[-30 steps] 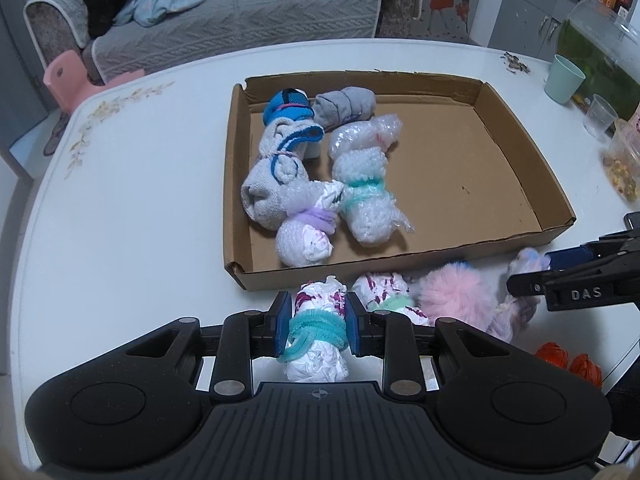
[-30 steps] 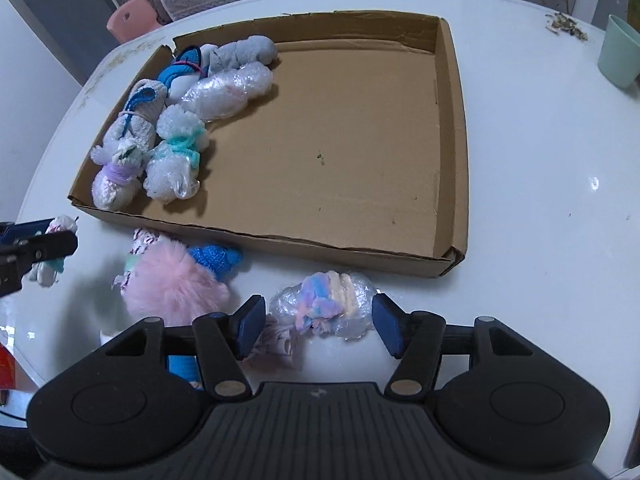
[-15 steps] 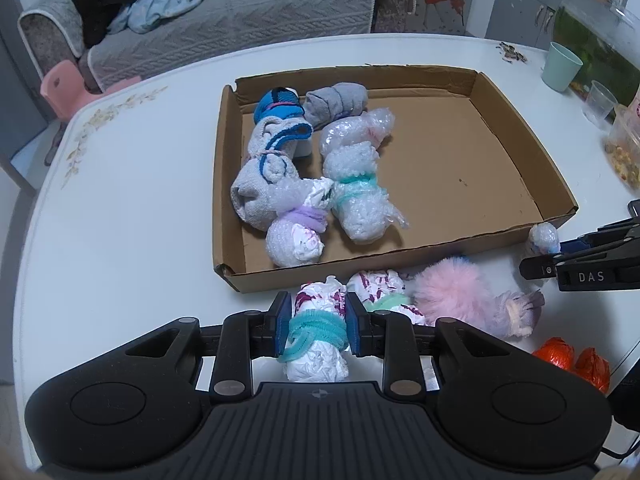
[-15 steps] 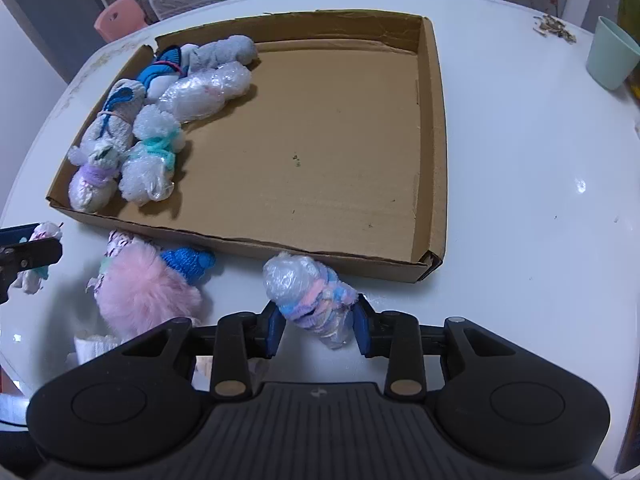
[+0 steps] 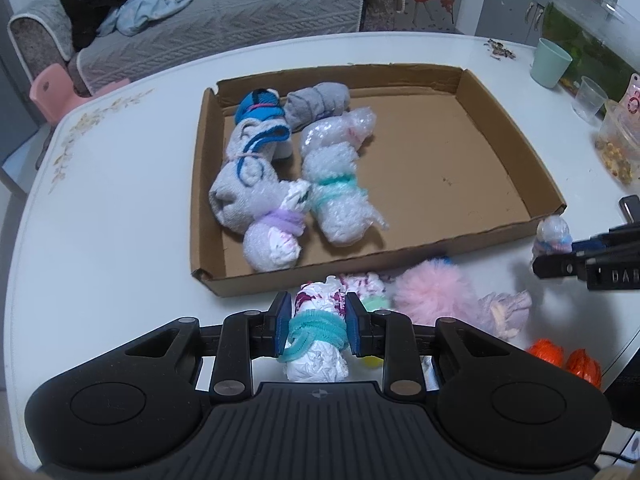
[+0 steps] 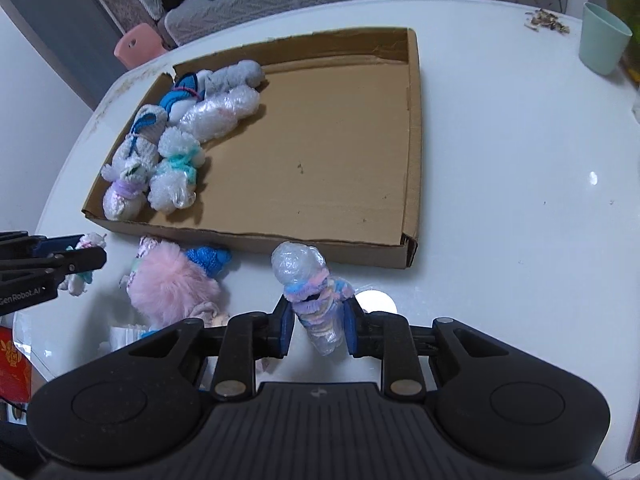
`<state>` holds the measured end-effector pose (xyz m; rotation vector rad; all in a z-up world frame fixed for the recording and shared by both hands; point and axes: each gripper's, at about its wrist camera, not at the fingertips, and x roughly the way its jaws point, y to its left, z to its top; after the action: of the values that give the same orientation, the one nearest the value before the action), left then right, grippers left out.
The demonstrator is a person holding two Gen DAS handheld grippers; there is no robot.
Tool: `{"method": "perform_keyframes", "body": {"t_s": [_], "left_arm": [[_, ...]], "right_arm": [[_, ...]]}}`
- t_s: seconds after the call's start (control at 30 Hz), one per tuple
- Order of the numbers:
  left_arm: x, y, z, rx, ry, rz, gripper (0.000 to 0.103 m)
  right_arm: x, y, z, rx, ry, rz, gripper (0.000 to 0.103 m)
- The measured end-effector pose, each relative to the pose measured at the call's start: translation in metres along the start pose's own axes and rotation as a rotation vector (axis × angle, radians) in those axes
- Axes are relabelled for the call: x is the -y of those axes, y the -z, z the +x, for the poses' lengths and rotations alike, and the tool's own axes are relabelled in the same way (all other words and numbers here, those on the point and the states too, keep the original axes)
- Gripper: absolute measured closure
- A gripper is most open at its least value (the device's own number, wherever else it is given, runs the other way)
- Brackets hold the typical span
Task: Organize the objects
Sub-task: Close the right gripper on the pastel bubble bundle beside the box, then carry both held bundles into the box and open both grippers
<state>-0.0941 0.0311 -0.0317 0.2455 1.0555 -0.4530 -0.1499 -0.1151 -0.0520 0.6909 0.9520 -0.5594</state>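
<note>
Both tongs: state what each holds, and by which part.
Left tongs: white bundle, gripped at its teal band. Right tongs: bubble-wrapped bundle, gripped near its lower end.

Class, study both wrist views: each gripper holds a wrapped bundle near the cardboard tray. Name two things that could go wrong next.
1. The right gripper pinches the pastel bundle low, so its top-heavy end might tip or slip out over the cardboard tray wall.
2. Both grippers sit close together; the left gripper lifting its teal-banded bundle could nudge the pink pompom.
</note>
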Motion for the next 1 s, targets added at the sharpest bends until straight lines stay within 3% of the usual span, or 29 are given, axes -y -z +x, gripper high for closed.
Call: {"method": "perform_keyframes", "body": {"t_s": [0.3, 0.43, 0.6, 0.8, 1.0], "left_arm": [[0.036, -0.037, -0.04, 0.124, 0.085, 0.049, 0.069], [0.052, -0.074, -0.047, 0.164, 0.138, 0.061, 0.069], [0.07, -0.12, -0.037, 0.194, 0.146, 0.115, 0.069], [0.069, -0.143, 0.013, 0.146, 0.138, 0.125, 0.069], [0.068, -0.155, 0.059, 0.099, 0.127, 0.132, 0.069]], "right_arm": [[0.007, 0.001, -0.048, 0.095, -0.031, 0.016, 0.08], [0.018, -0.032, -0.081, 0.157, -0.019, 0.022, 0.08], [0.027, -0.088, -0.101, 0.213, -0.015, -0.009, 0.08], [0.027, -0.138, -0.085, 0.219, -0.045, -0.056, 0.08], [0.026, -0.164, -0.037, 0.135, -0.064, -0.073, 0.08]]}}
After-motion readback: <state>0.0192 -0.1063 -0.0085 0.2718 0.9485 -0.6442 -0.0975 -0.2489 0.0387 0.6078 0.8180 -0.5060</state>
